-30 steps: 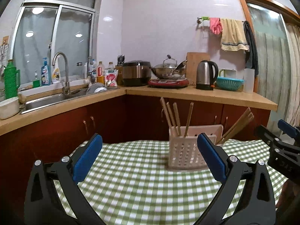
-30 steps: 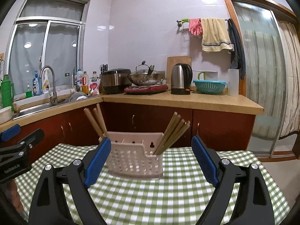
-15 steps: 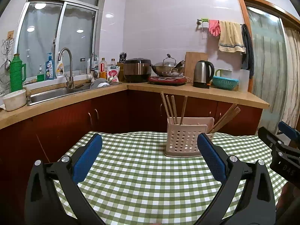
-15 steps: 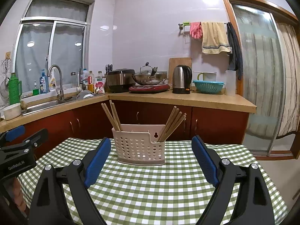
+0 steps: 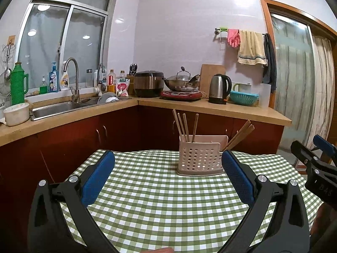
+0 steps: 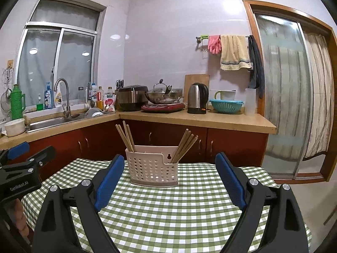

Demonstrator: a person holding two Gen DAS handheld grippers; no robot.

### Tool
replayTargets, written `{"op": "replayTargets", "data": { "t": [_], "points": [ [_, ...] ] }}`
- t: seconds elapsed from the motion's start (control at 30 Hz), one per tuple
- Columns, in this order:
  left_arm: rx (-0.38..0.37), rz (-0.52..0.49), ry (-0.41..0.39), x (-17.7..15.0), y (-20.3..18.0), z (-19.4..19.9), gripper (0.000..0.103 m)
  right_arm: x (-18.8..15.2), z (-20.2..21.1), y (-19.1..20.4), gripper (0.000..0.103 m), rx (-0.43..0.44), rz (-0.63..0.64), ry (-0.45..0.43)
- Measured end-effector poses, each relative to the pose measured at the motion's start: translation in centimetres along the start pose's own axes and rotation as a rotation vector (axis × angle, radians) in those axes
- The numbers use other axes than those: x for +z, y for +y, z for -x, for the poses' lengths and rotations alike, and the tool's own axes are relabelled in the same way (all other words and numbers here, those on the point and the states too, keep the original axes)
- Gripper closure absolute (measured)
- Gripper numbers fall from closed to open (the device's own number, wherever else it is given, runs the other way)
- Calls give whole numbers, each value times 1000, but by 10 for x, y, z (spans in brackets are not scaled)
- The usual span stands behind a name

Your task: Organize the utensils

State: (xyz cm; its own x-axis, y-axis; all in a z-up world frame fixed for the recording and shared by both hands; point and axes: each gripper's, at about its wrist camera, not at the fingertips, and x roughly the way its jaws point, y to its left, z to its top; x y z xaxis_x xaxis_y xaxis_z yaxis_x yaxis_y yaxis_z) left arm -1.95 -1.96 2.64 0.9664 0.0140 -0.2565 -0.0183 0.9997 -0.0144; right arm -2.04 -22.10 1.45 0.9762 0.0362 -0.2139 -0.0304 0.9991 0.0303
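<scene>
A beige perforated utensil basket (image 5: 201,158) (image 6: 153,169) stands near the far edge of a table with a green checked cloth (image 5: 164,200) (image 6: 172,208). Wooden chopsticks lean in two groups, one in its left compartment (image 5: 185,125) (image 6: 126,136) and one in its right (image 5: 239,133) (image 6: 185,144). My left gripper (image 5: 167,168) is open and empty, well short of the basket. My right gripper (image 6: 169,172) is open too, with nothing between its blue pads (image 6: 229,181). Each gripper shows at the edge of the other's view.
Behind the table runs an L-shaped kitchen counter (image 5: 210,107) with red cabinets, a sink (image 5: 56,107), a rice cooker (image 5: 148,83), a wok (image 5: 181,83), a kettle (image 5: 219,88) and a teal colander (image 5: 243,97). A sliding door (image 6: 282,97) is at the right.
Both grippers have drawn back from the basket, which now looks smaller and farther away, with more cloth in front. Their jaws stayed open.
</scene>
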Motion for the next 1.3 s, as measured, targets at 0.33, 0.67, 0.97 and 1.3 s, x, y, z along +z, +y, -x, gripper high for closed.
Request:
{"op": "replayTargets", "data": {
  "t": [0.33, 0.67, 0.97, 1.3],
  "points": [
    [-4, 11, -14, 0, 1, 14, 4, 1, 8, 1, 17, -3, 3, -19],
    [-5, 10, -11, -1, 1, 17, 4, 0, 13, 3, 17, 0, 6, -22],
    [-7, 14, -10, -1, 0, 18, 4, 0, 12, 5, 17, 2, 9, -17],
    [-6, 10, -7, -3, -1, 17, 4, 0, 12, 6, 17, 2, 9, -15]
  ]
}}
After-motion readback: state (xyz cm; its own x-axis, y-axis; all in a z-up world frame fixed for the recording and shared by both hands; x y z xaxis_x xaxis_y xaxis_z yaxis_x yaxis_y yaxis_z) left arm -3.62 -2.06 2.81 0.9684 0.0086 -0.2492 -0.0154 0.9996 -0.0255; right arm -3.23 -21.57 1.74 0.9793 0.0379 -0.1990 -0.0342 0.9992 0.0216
